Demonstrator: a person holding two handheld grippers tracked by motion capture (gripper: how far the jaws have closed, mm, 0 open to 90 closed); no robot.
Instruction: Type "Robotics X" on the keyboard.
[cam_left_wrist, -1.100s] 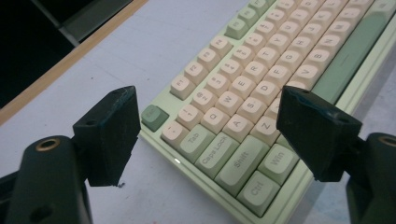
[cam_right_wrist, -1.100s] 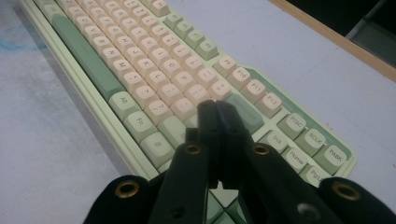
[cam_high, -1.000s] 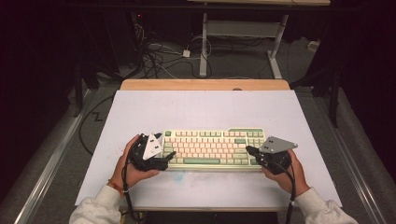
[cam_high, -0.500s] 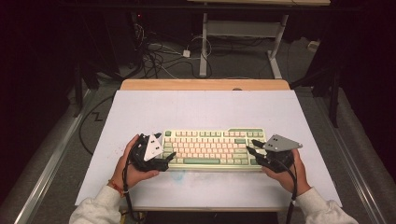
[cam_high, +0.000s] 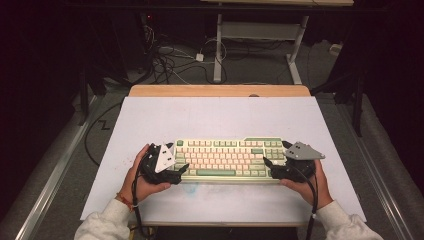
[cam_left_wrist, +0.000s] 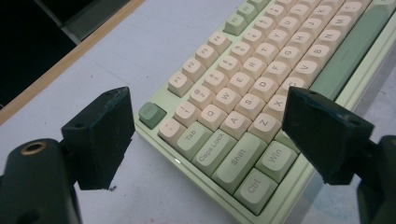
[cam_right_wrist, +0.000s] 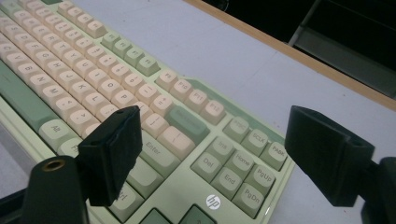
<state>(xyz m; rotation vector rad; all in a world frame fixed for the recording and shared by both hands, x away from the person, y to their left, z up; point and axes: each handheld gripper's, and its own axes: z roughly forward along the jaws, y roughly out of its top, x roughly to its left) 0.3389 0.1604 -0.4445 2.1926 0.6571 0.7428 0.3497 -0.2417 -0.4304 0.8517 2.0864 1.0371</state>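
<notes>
The left gripper (cam_high: 176, 161) stands with jaws spread around the keyboard's (cam_high: 227, 159) left end, the right gripper (cam_high: 274, 156) likewise spread around its right end, on the table (cam_high: 215, 115).

White sleeves (cam_high: 107, 222), a red wristband (cam_high: 123, 200), each black gripper (cam_high: 176, 159) topped by a grey plate (cam_high: 302, 150).

From high above the near edge, we look forward and down over the whole white-topped table (cam_high: 220, 120). Each gripper view sits low and close, facing one end of the pale green and cream keyboard (cam_high: 227, 160), which all three views share.
</notes>
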